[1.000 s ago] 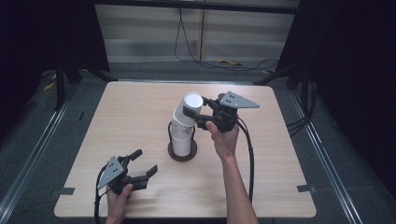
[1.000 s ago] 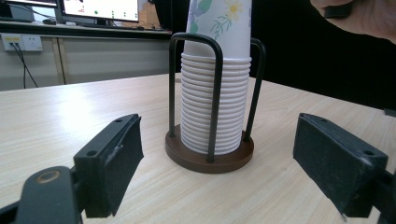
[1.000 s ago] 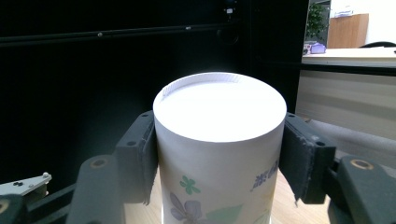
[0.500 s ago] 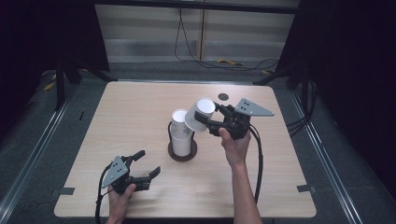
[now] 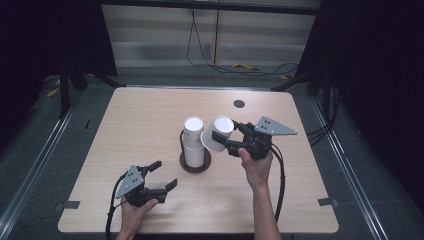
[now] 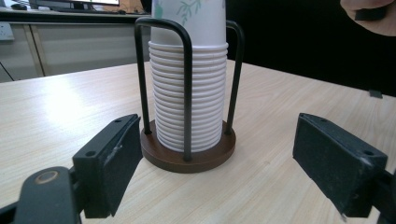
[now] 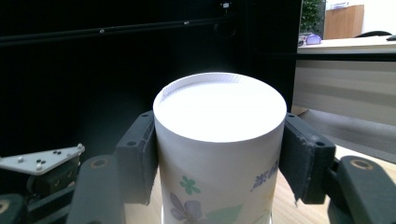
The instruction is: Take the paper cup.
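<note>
A stack of white paper cups (image 5: 192, 142) stands upside down in a black wire holder on a round brown base (image 5: 196, 165) at the table's middle. One cup (image 5: 219, 133) with a flower print is off the stack, tilted just right of it, with my right gripper (image 5: 223, 138) shut on its sides. In the right gripper view the cup (image 7: 219, 140) sits between both pads, its flat bottom toward the camera. My left gripper (image 5: 161, 175) stands open near the front edge, jaws wide and nothing between them. The left gripper view faces the stack (image 6: 189, 93) and its base (image 6: 187, 158).
The light wooden table (image 5: 125, 115) has bare room on both sides of the holder. A small dark round disc (image 5: 239, 103) lies toward the back right. Cables trail from both grippers; dark curtains and floor rails surround the table.
My right gripper has carried the held cup from above the stack to the right and down beside it, tilting it. The left gripper has barely shifted.
</note>
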